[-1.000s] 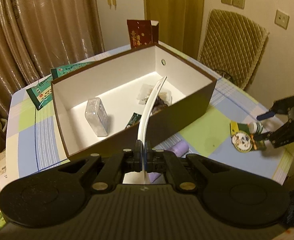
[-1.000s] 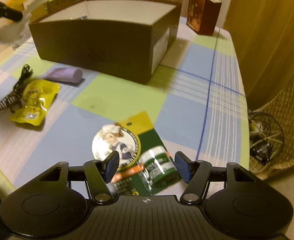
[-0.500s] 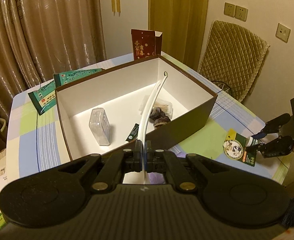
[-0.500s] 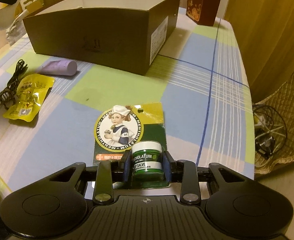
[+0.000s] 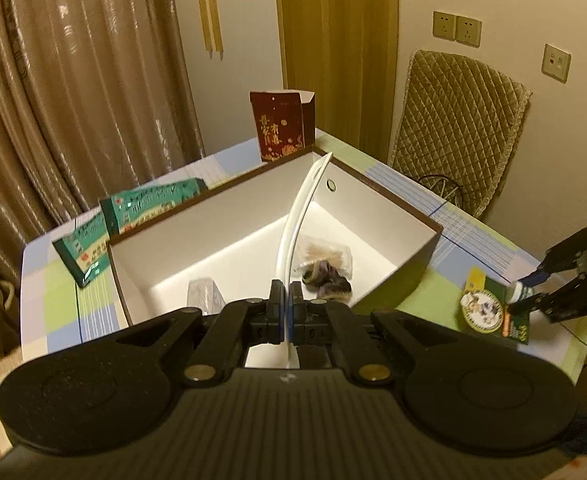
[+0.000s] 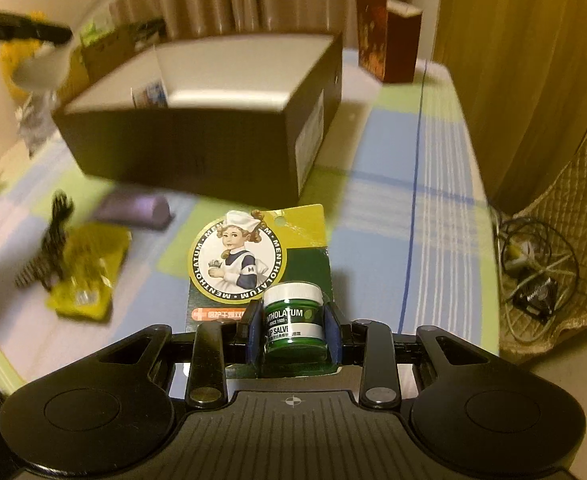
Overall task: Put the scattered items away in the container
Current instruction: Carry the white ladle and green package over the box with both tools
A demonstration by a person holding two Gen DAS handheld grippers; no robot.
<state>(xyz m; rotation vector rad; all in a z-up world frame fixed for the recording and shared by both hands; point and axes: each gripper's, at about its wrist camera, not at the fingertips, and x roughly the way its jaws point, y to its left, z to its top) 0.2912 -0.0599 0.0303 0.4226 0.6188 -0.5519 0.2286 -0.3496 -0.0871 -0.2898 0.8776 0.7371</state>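
My left gripper (image 5: 284,300) is shut on a white shoehorn (image 5: 299,216), held above the open brown box (image 5: 393,216), which holds a clear packet, a snack bag and a dark bundle. My right gripper (image 6: 293,326) is shut on the Mentholatum lip-salve pack (image 6: 293,320) with its green jar and card (image 6: 237,256), lifted off the table in front of the box (image 6: 197,148). The right gripper also shows in the left wrist view (image 5: 565,280), and the left gripper with the shoehorn in the right wrist view (image 6: 41,60).
On the checked tablecloth lie a purple tube (image 6: 137,210), a yellow sachet (image 6: 89,272) and a striped black hair clip (image 6: 49,248). Green packets (image 5: 133,216) and a red carton (image 5: 281,124) stand behind the box. A padded chair (image 5: 461,120) is at the right.
My left gripper rose and moved over the box with the shoehorn. My right gripper closed on the lip-salve pack and lifted it toward the box.
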